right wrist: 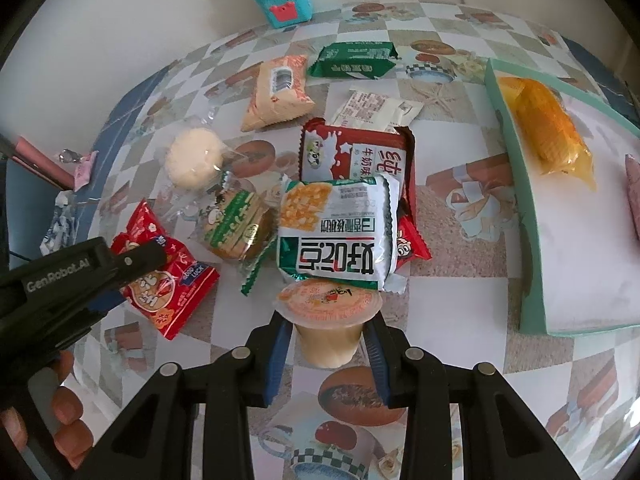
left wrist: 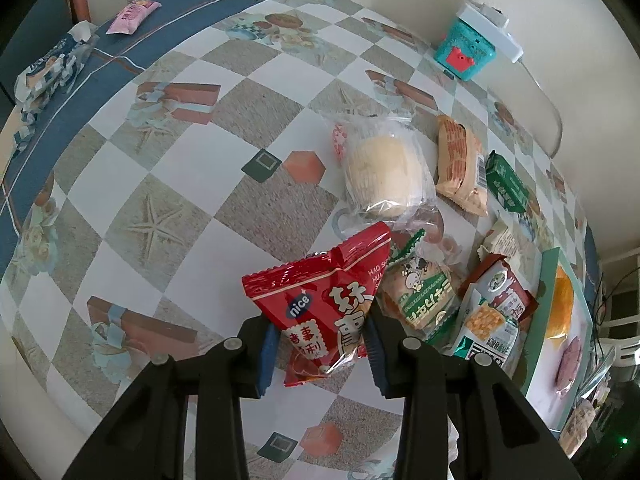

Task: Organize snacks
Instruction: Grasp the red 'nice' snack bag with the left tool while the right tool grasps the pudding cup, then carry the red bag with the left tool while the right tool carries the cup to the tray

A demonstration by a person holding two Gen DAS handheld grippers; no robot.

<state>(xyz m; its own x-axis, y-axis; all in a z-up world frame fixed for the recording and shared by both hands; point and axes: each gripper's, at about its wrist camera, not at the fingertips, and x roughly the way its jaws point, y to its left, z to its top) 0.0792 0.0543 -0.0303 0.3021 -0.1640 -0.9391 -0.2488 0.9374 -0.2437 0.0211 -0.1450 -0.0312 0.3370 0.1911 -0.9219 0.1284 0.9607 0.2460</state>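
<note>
At the lower left of the right wrist view, my left claw [right wrist: 120,280] pinches the red snack bag [right wrist: 168,276] across its width; the bag's long axis runs from upper left to lower right there, lying on the bench [right wrist: 460,312]. In the lower middle, my right claw [right wrist: 326,344] grips the pudding cup [right wrist: 328,320] by its sides, foil lid toward the top of the frame, its axis running up the frame. Just above it lies the pile of packets [right wrist: 340,228]. At right sits the green tray [right wrist: 516,200] with an orange packet [right wrist: 548,128] lengthwise, upper left to lower right.
</note>
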